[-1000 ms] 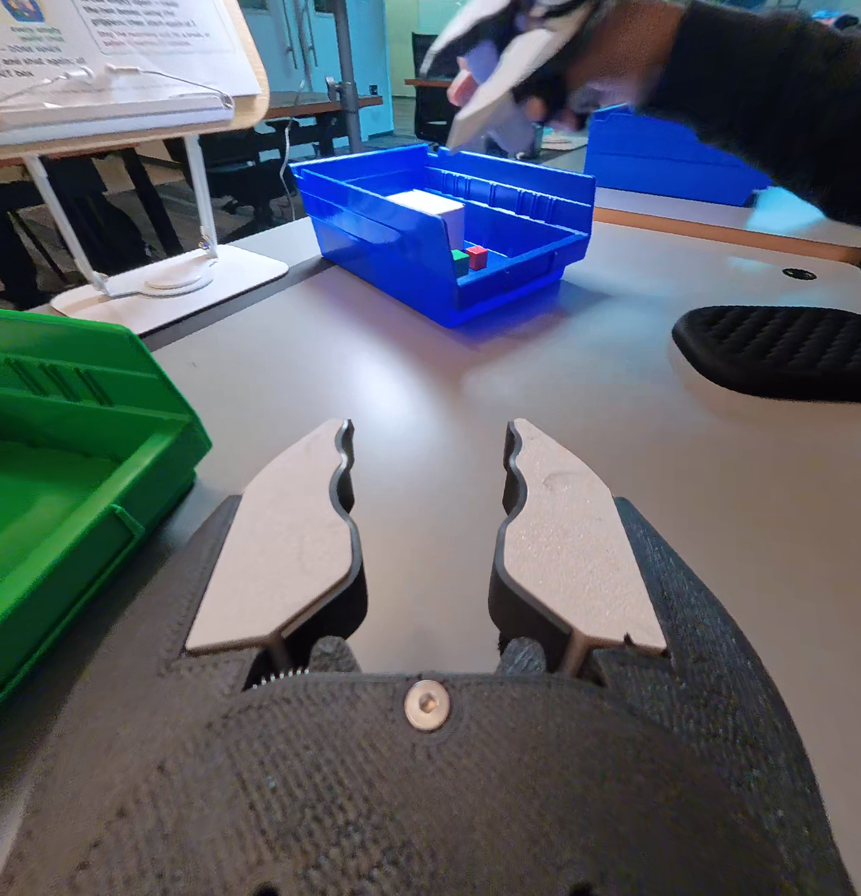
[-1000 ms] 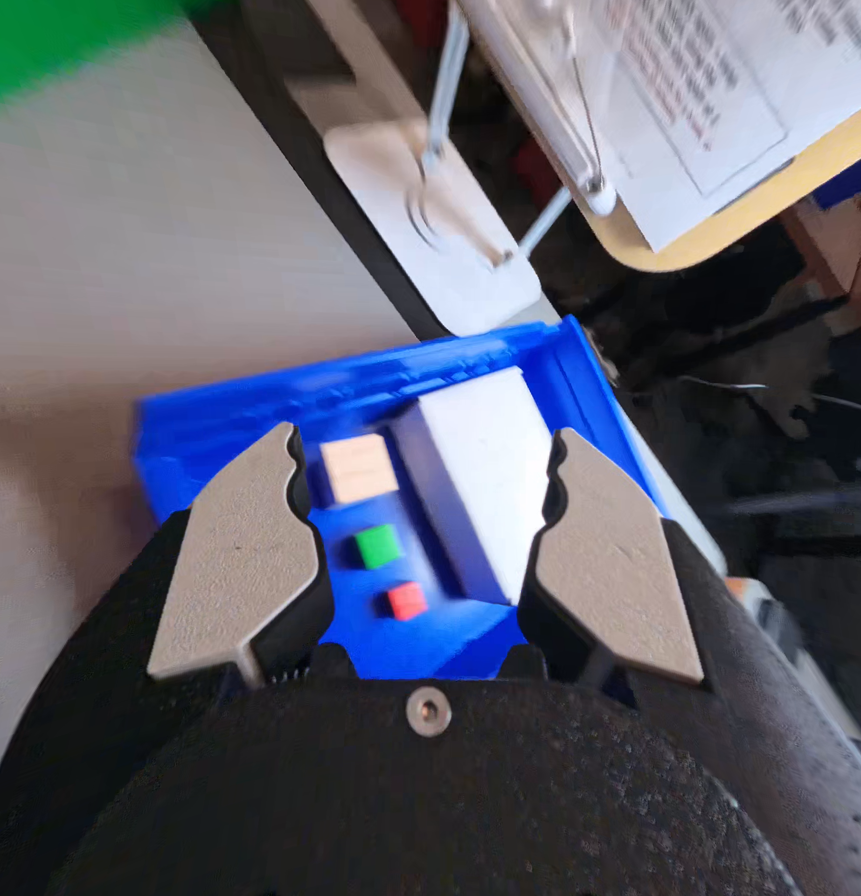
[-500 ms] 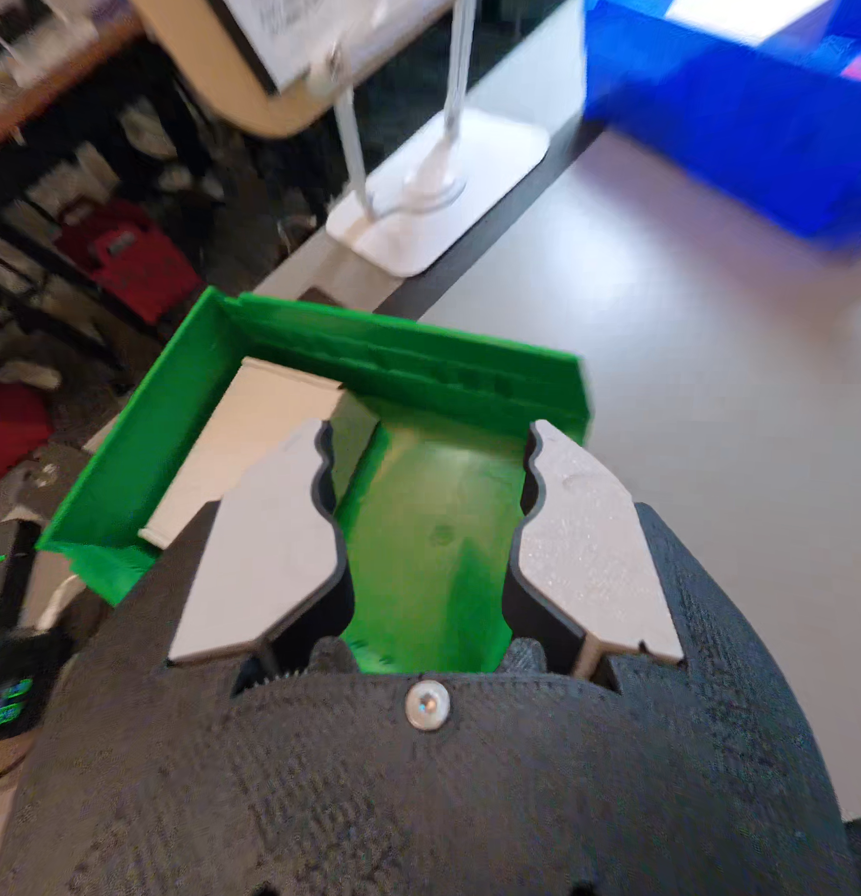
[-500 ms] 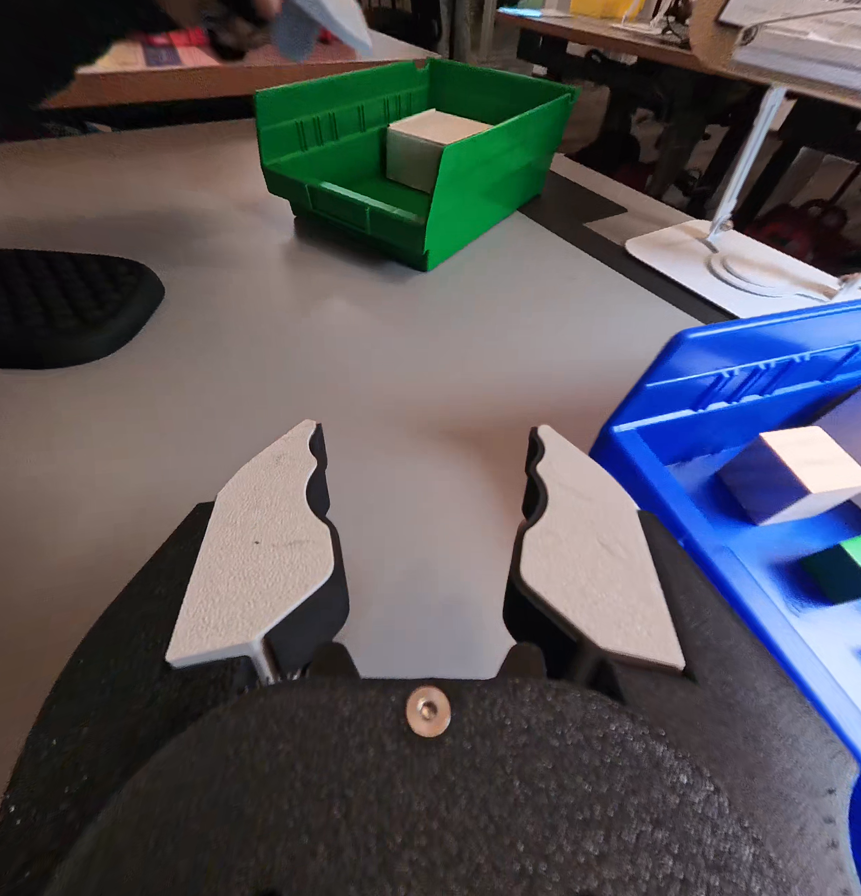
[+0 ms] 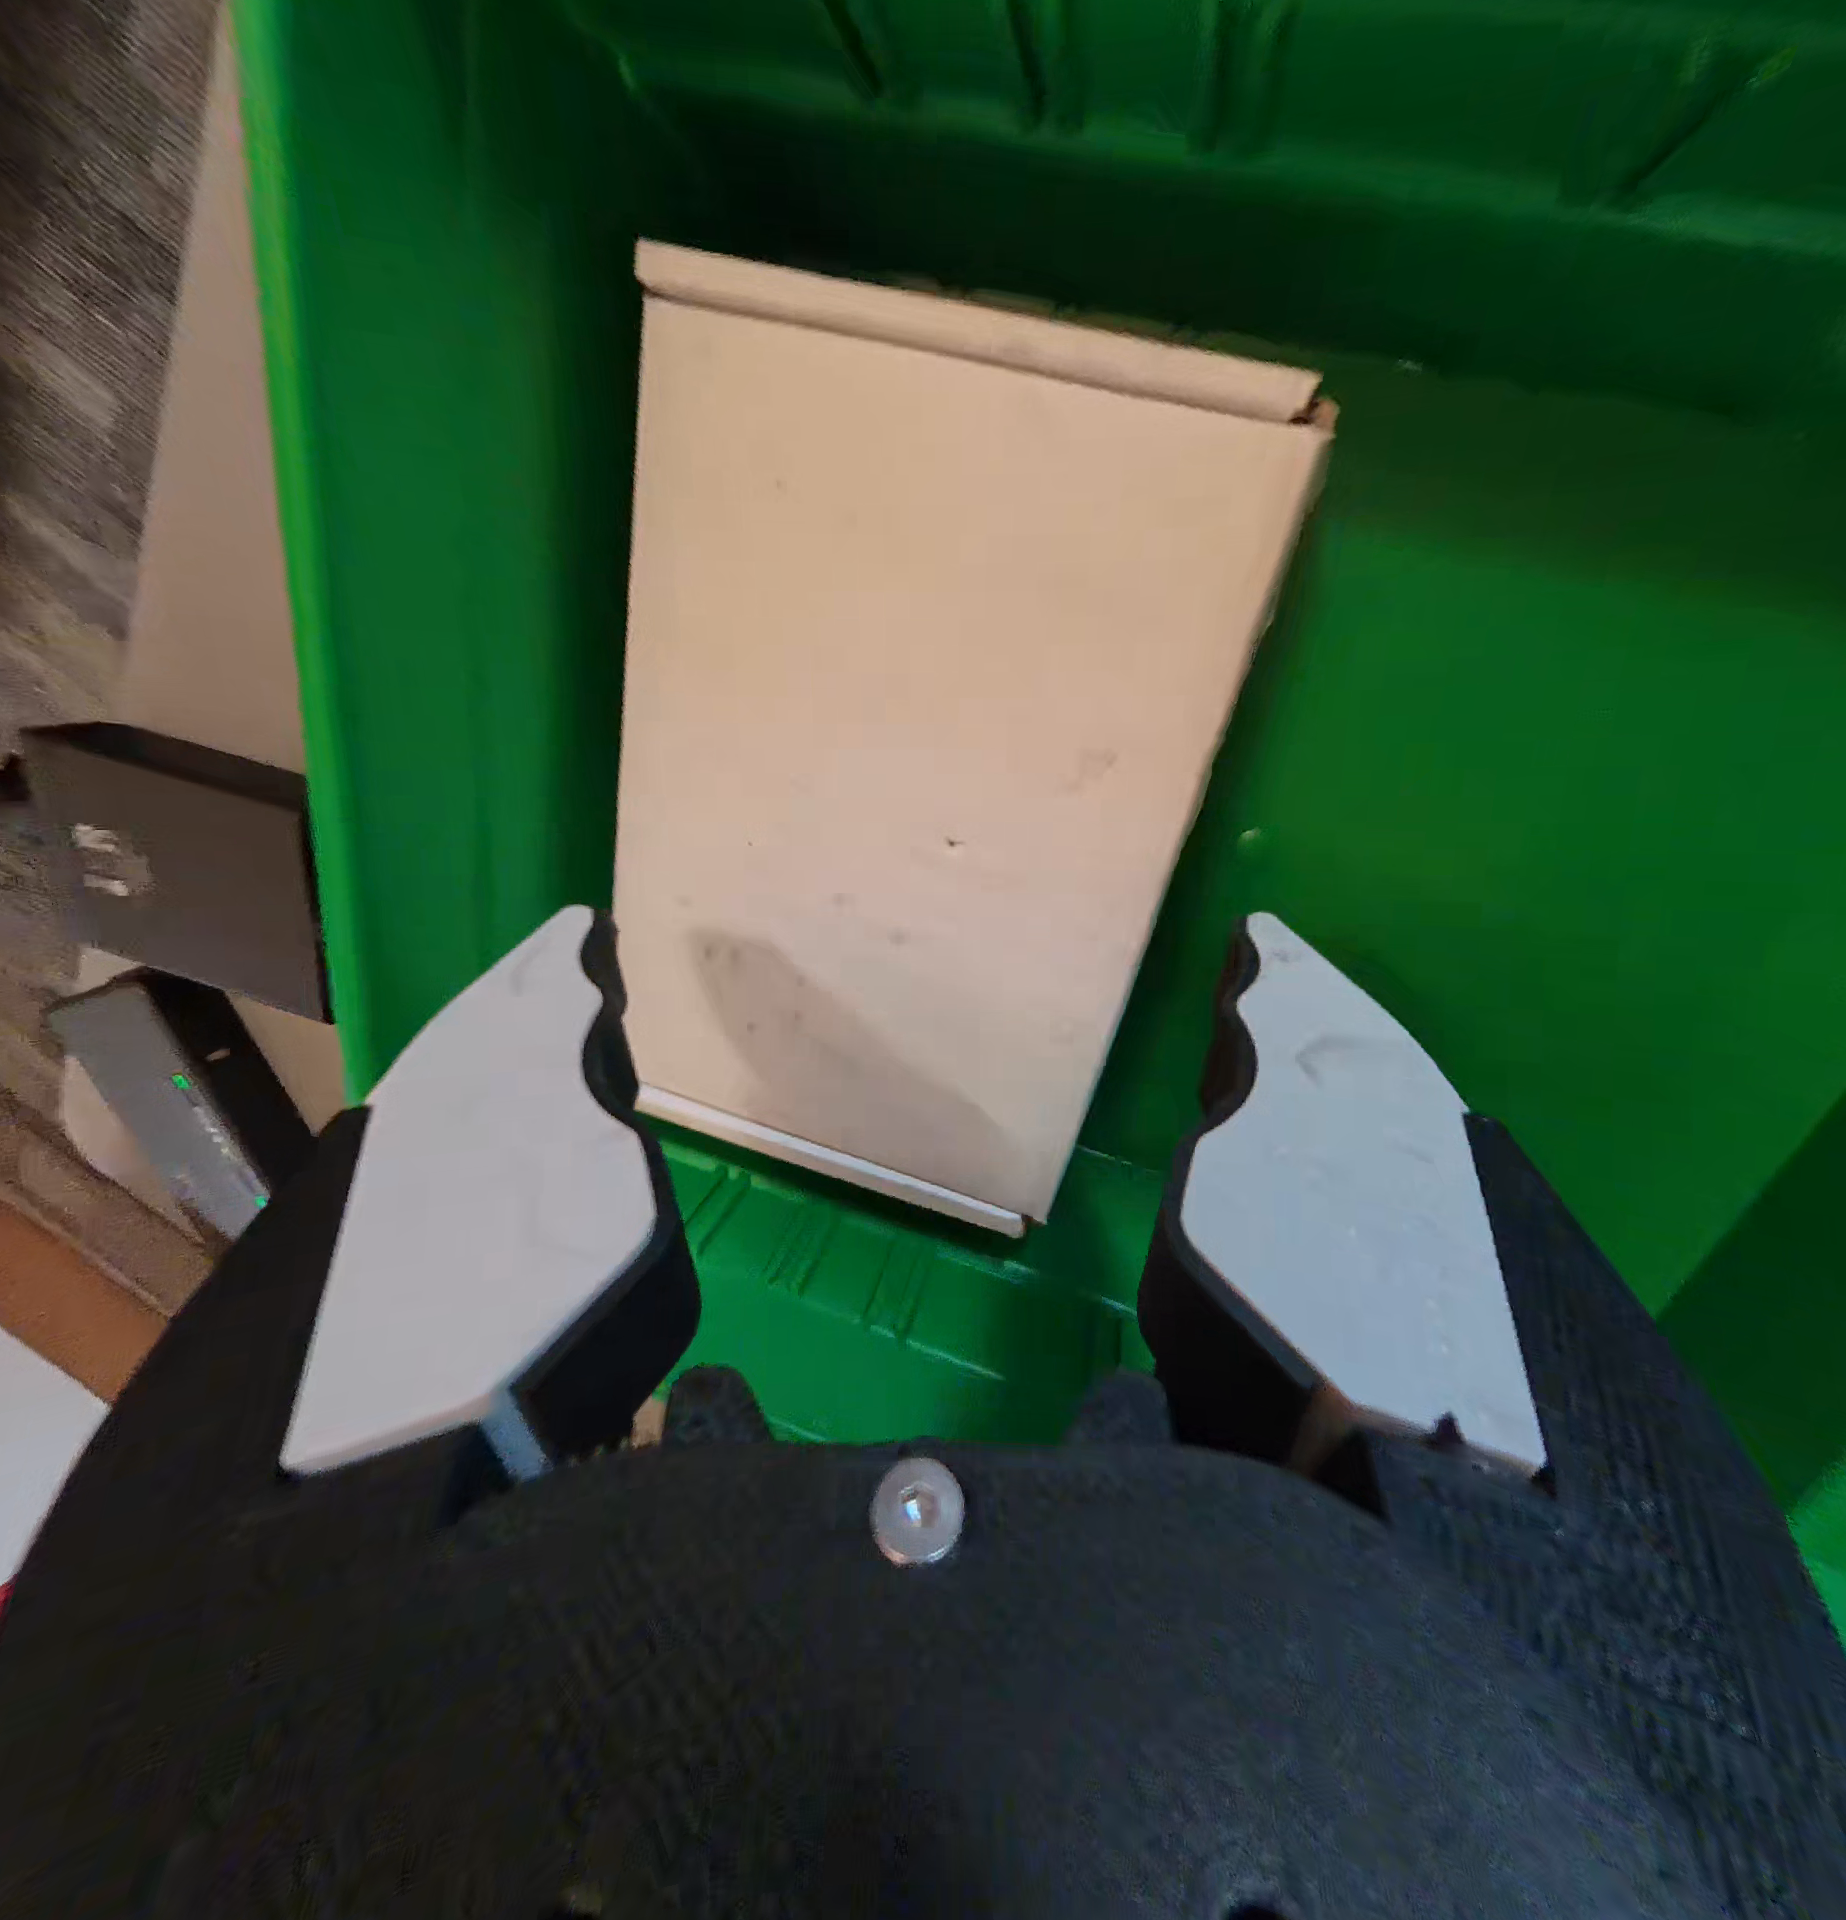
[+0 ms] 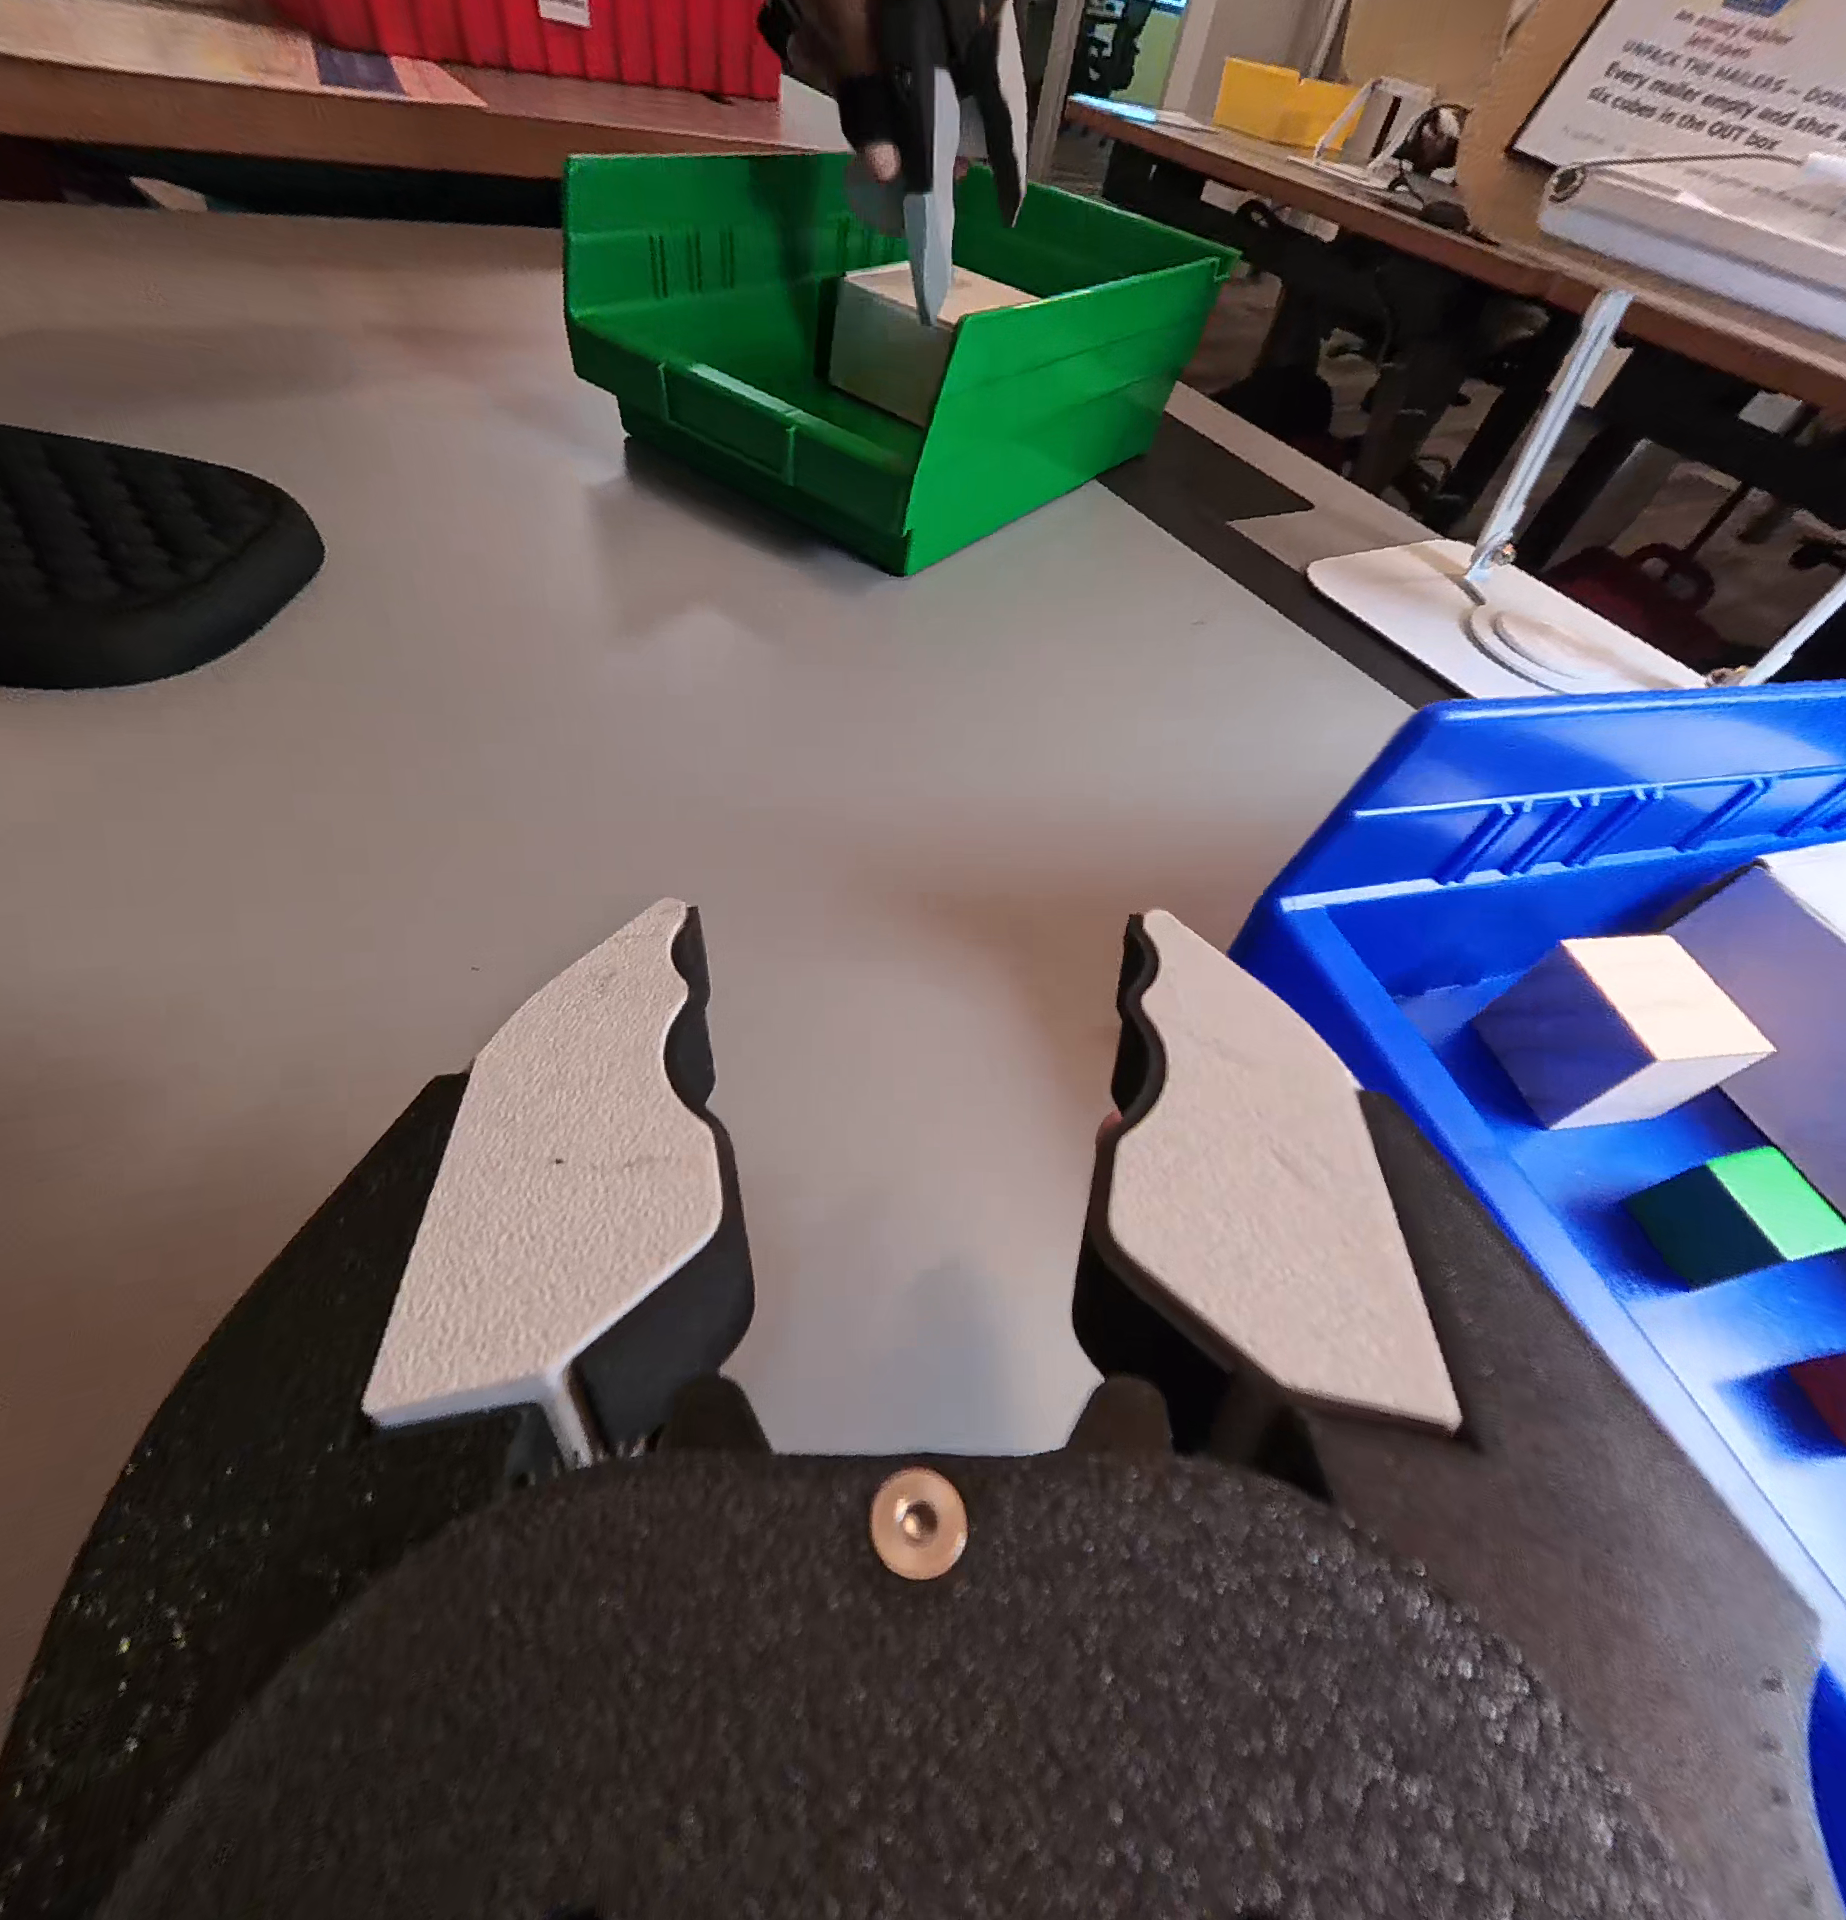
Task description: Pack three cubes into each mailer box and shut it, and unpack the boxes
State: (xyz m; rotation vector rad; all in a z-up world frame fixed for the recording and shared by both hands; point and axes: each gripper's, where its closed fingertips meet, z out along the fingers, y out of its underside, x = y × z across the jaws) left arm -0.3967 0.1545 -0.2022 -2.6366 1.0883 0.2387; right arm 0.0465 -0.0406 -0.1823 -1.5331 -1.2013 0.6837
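Note:
A shut white mailer box [image 5: 929,727] lies in the green bin [image 5: 1521,727]. My left gripper [image 5: 919,997] is open right above the box's near end, its fingers astride it, not touching. In the right wrist view that same gripper [image 6: 960,208] hangs over the box [image 6: 888,332] in the green bin [image 6: 1054,416]. My right gripper [image 6: 914,997] is open and empty, low over the grey table [image 6: 690,779]. To its right the blue bin [image 6: 1521,831] holds a plain wooden cube [image 6: 1615,1029], a green cube [image 6: 1745,1216], a red cube [image 6: 1844,1403] and another white mailer box [image 6: 1792,966].
A black textured pad [image 6: 98,551] lies on the table at the left. A white stand base [image 6: 1480,623] with a document holder [image 6: 1729,156] stands at the table's far right edge. Other desks and a yellow bin [image 6: 1283,104] are behind. The gap from one gripper's tips to the other's is roughly 50 cm.
My left gripper has swung left from the table into the green bin and dropped close over the mailer box. My right gripper has turned away from above the blue bin and lowered to the table.

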